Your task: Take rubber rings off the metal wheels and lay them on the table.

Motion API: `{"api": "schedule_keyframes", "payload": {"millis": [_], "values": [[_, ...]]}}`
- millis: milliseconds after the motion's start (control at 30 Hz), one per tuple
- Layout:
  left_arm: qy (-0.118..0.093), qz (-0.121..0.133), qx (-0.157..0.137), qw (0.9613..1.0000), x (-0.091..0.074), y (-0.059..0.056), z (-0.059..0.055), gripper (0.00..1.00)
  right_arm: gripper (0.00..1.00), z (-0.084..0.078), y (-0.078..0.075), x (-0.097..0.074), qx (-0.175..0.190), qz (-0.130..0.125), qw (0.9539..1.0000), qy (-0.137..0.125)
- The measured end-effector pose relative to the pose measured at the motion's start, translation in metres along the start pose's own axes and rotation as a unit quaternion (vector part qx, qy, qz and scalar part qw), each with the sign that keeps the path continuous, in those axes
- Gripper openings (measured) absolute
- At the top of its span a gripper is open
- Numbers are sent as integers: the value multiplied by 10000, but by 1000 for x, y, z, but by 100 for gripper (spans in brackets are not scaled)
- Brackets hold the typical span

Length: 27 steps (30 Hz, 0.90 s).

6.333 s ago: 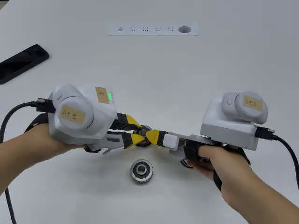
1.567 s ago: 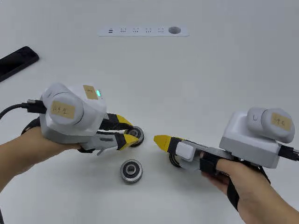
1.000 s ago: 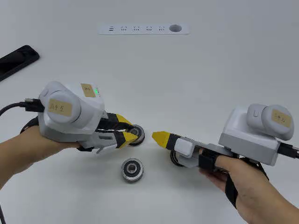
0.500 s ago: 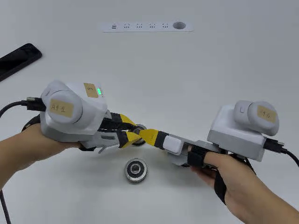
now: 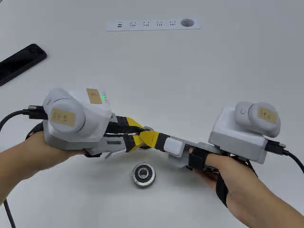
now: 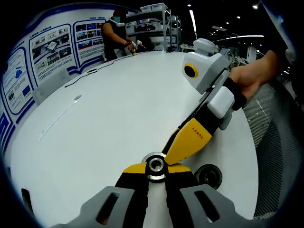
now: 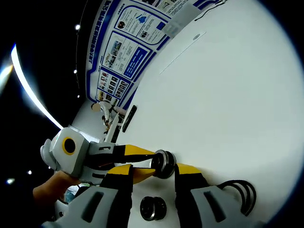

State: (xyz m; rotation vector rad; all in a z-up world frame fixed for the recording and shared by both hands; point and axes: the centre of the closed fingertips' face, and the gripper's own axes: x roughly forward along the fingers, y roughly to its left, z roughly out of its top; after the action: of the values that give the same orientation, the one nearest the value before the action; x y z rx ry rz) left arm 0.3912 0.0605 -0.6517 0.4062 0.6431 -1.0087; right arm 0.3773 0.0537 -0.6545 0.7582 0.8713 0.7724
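Observation:
A small metal wheel (image 6: 156, 166) with a dark rubber ring on its rim is held just above the white table (image 5: 199, 80), and my left gripper (image 6: 156, 171) is shut on it. My right gripper (image 5: 151, 137) comes in from the right, tip to tip with the left gripper (image 5: 137, 139). In the right gripper view its jaws stand apart on either side of that wheel (image 7: 163, 164), so the right gripper (image 7: 159, 171) is open. A second wheel (image 5: 143, 174) lies flat in front of the grippers. Loose black rubber rings (image 7: 240, 192) lie under my right gripper.
A white power strip (image 5: 153, 23) lies at the far side of the table. A black phone (image 5: 21, 61) rests at the far left. Cables trail from both grippers. A person (image 6: 114, 35) stands far beyond the table.
My right gripper has moved left from beside the loose rings to the wheel held in my left gripper. The left gripper has kept its hold.

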Motion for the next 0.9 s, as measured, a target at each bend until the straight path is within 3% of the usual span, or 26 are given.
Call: {"api": "schedule_keyframes", "payload": {"millis": [533,900], "values": [[-13,-1,4,10000,3,0,-2,12,35,-2,5,-1,139,157,9998,38],[-10,4,15,10000,3,-1,-4,12,33,0,7,-7,319,281,9991,-74]]}}
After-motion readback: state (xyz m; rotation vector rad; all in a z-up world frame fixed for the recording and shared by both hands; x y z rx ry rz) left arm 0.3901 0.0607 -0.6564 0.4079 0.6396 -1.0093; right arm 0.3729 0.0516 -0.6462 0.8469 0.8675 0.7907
